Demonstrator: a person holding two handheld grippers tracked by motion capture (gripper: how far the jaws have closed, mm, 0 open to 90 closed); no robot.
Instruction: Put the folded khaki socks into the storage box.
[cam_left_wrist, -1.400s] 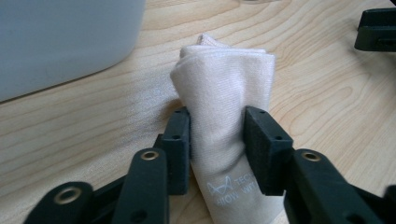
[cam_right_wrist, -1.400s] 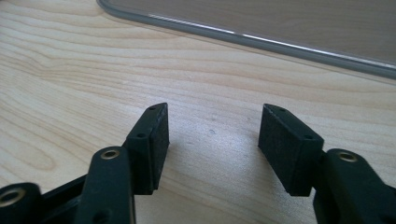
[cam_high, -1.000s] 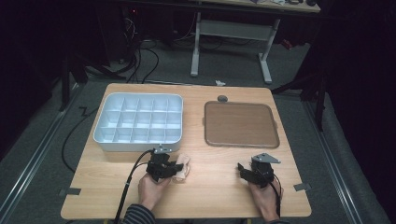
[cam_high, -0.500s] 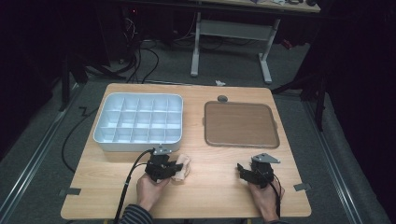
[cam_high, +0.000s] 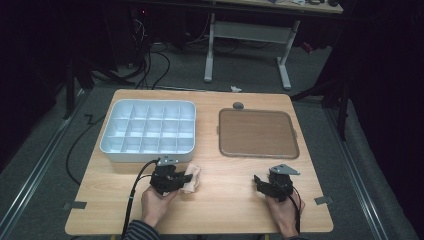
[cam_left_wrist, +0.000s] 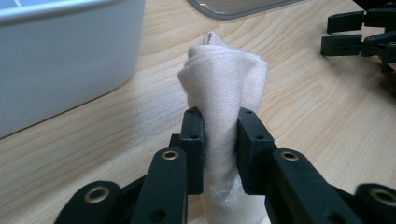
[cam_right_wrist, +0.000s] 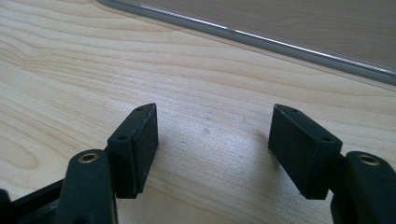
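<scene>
Just below the white divided tray (cam_high: 148, 131), the left gripper (cam_left_wrist: 220, 140) pinches a rolled cream cloth (cam_left_wrist: 226, 88) resting on the table (cam_high: 225, 200); the right gripper (cam_right_wrist: 212, 144) sits wide open, holding nothing.

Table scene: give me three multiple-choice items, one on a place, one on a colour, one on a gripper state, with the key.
1. Where does the cream cloth lie?
A. On the wooden table just in front of the white compartment tray
B. Inside the brown tray
C. On the floor

2. What colour is the flat tray at the right?
A. Blue
B. Brown
C. Red

3. How does the right gripper stand?
A. Shut on the cloth
B. Shut on a cable
C. Open, with nothing between its pads

Key: 1 A, the high view shows the cloth by the white tray's near wall, held by the left gripper; 2 B, its surface is brown; 3 C, bare wood shows between the pads.
</scene>
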